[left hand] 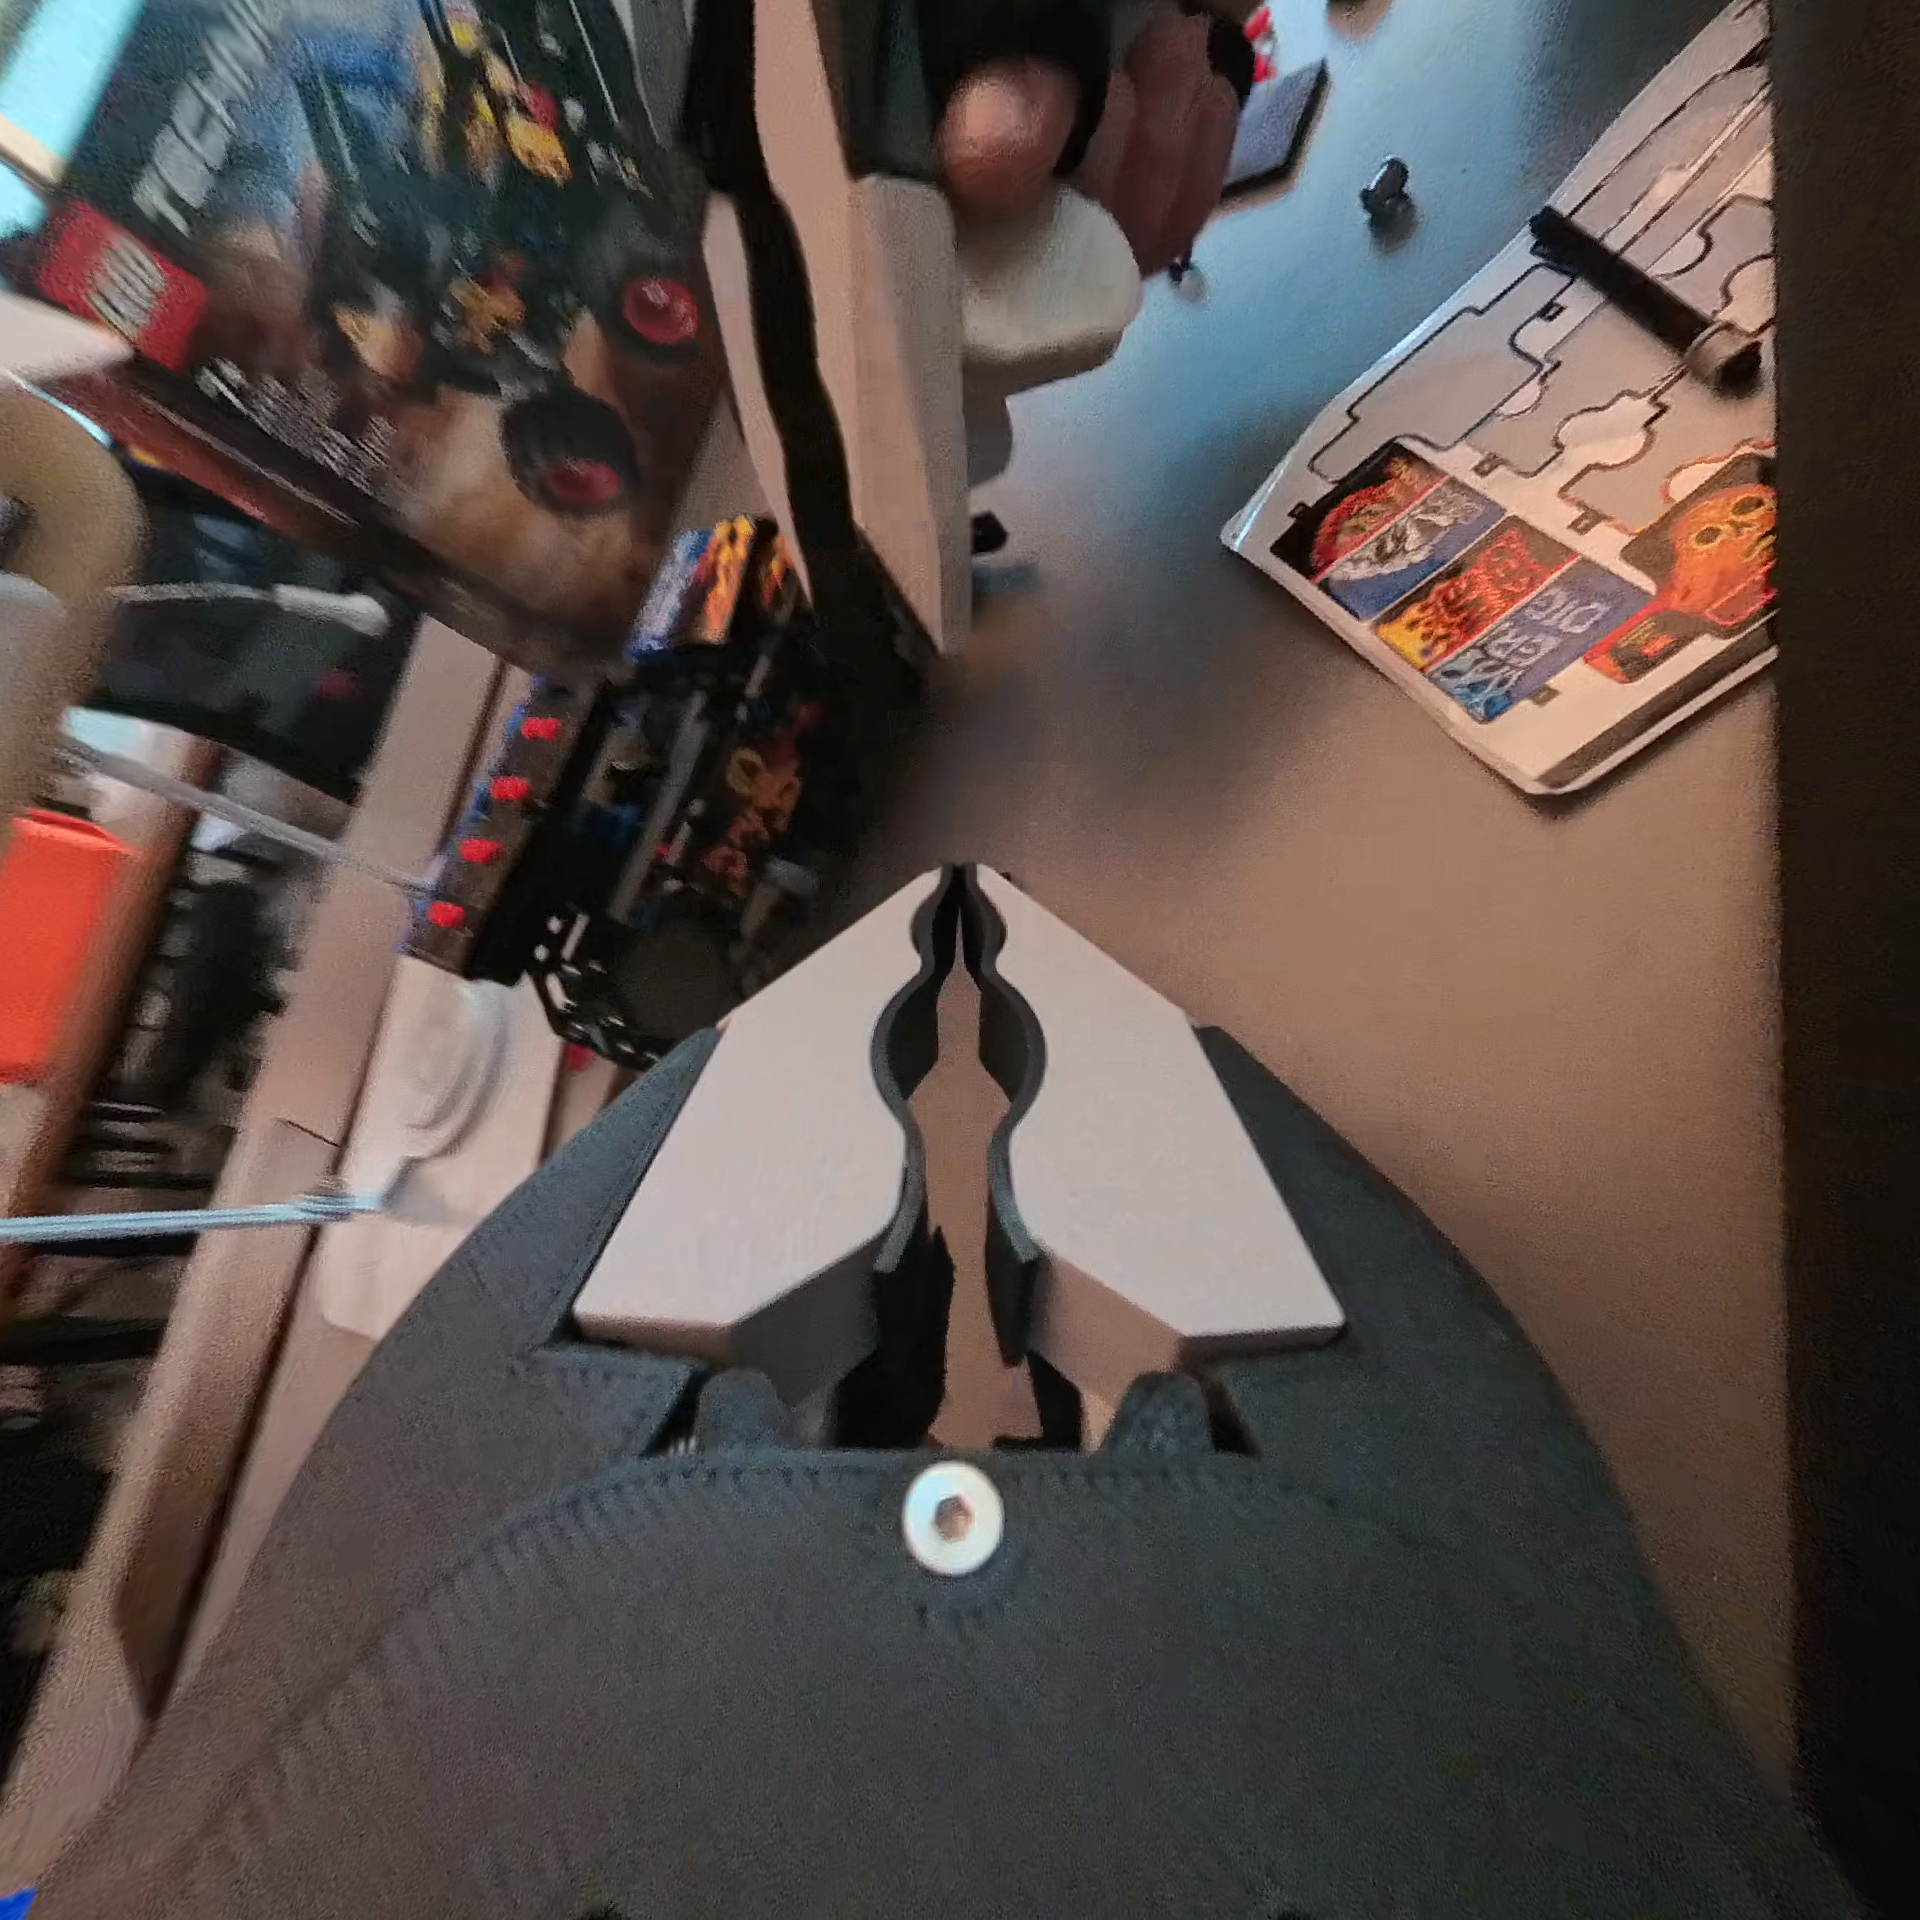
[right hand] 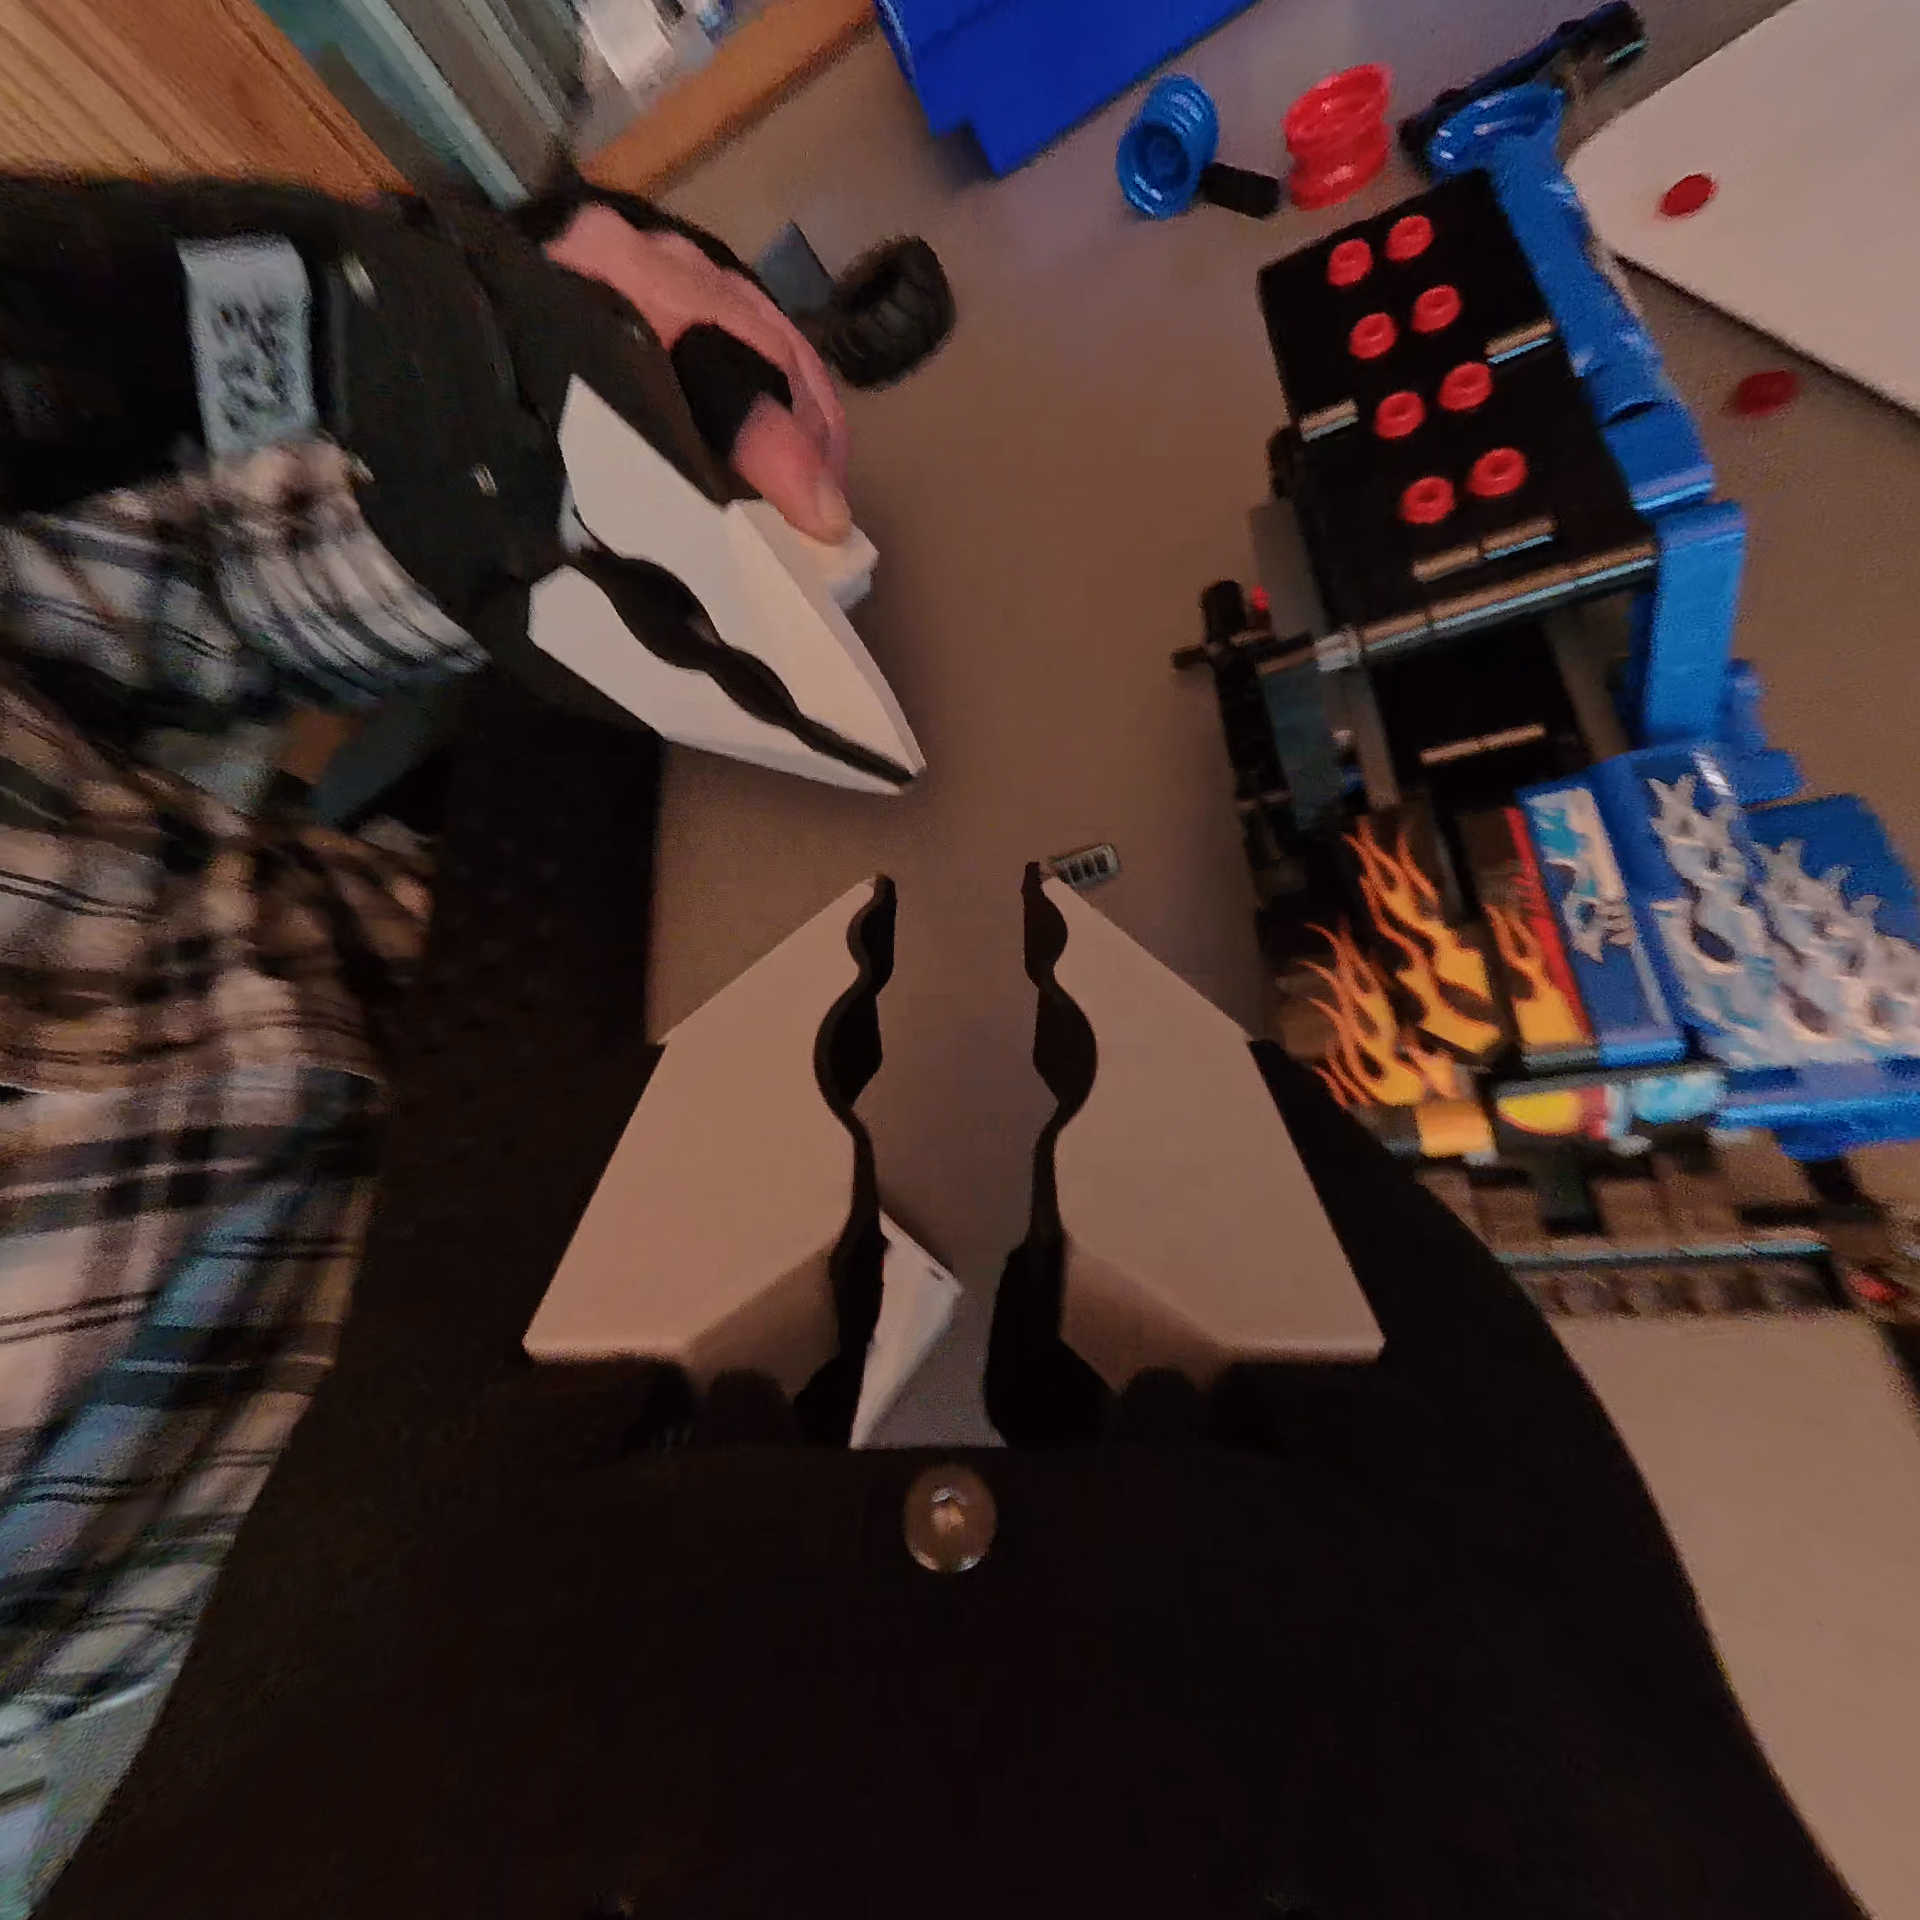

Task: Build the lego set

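The partly built lego truck [right hand: 1507, 727], black and blue with flame stickers and red studs, lies on the brown table [right hand: 1039, 540] to the right of my right gripper; it also shows blurred in the left wrist view [left hand: 675, 779]. My right gripper [right hand: 956, 883] is open above the bare table, with nothing between its pads. A small grey ribbed piece [right hand: 1081, 862] lies on the table just outside its right fingertip. My left gripper [left hand: 961, 873] is shut, its fingertips meeting, and hovers over the table. It also shows in the right wrist view [right hand: 904, 774], shut.
A sticker sheet [left hand: 1538, 520] lies far right with a black axle [left hand: 1621, 281] on it. The set's box [left hand: 364, 312] stands at the left. A black tyre [right hand: 894, 307], a blue rim [right hand: 1169, 145], a red rim [right hand: 1335, 135] and a white sheet [right hand: 1766, 208] lie beyond. The tips of one gripper are about 4 cm away from the tips of the other.
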`<act>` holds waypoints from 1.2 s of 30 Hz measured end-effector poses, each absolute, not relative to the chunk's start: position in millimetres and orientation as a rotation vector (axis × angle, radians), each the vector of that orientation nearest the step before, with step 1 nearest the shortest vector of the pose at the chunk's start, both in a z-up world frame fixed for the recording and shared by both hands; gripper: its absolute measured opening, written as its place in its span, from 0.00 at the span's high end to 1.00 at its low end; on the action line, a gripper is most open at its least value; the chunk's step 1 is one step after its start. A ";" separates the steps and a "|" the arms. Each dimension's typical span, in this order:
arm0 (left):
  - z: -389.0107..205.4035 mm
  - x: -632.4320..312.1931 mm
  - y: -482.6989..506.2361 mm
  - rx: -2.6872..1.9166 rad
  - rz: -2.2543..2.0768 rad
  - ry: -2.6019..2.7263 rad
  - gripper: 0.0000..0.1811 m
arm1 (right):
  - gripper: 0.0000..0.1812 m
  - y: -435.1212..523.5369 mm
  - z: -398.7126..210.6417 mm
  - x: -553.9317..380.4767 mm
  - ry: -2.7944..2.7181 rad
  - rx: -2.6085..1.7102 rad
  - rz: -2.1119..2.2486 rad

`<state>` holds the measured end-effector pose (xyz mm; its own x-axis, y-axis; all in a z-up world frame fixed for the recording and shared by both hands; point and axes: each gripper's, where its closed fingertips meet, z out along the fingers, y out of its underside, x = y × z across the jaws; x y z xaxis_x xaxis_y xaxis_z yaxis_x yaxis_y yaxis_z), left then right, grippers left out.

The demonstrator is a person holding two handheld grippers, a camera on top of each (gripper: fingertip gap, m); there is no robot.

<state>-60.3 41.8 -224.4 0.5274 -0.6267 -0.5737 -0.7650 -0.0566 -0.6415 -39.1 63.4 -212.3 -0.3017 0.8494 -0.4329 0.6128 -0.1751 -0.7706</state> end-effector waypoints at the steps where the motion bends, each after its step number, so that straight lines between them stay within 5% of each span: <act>1: -230.8 -64.2 43.0 -1.796 0.162 1.164 1.00 | 0.87 66.8 -216.9 -37.7 -1.871 -1.690 1.403; 17: -266.9 -65.3 61.9 -2.264 -0.156 0.744 0.85 | 0.90 62.1 -258.0 -48.1 -2.036 -1.649 1.000; 31: -269.3 -62.6 73.8 -2.349 -0.049 0.612 0.92 | 0.92 64.1 -257.9 -44.2 -2.042 -1.653 1.008; 36: -266.6 -64.0 78.9 -2.314 0.075 0.716 0.87 | 0.93 68.7 -248.8 -42.2 -2.007 -1.648 1.036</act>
